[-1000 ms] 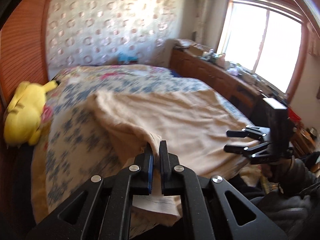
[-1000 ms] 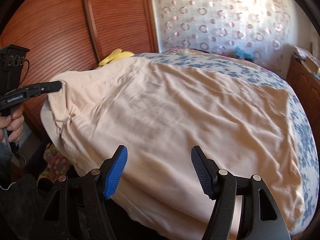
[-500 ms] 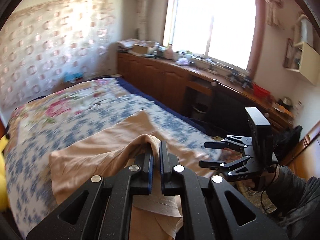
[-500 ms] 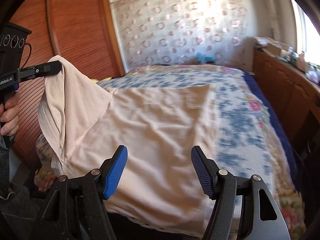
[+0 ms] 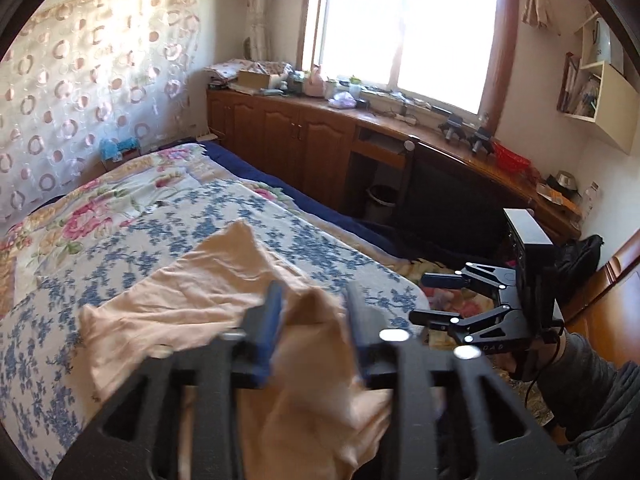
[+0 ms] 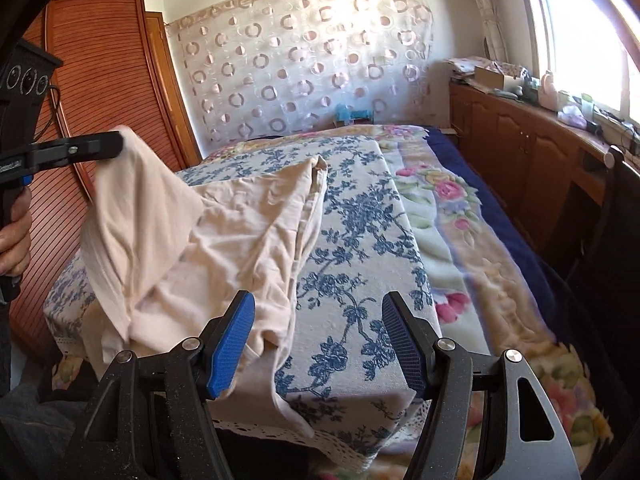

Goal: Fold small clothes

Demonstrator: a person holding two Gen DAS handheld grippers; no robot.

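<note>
A beige garment [image 6: 248, 216] lies on the bed's blue-flowered sheet [image 6: 360, 240], one side lifted into a peak. In the left wrist view my left gripper [image 5: 314, 312] has its fingers spread, motion-blurred, with the garment's raised fold [image 5: 316, 328] between them. In the right wrist view the left gripper [image 6: 108, 146] still touches the cloth's peak at the upper left. My right gripper [image 6: 318, 340] is open and empty above the bed's near edge, beside the garment's hem. It also shows in the left wrist view [image 5: 436, 296], open.
A floral blanket [image 6: 472, 240] covers the bed's right side. Wooden cabinets [image 5: 304, 136] with a cluttered top run under the window. A wooden wardrobe [image 6: 104, 92] stands left of the bed. A black chair [image 5: 448, 204] stands by the desk.
My left gripper has swung the garment's edge rightward over the bed and its fingers have opened from shut. The garment now lies bunched on the left half. The right gripper stays open.
</note>
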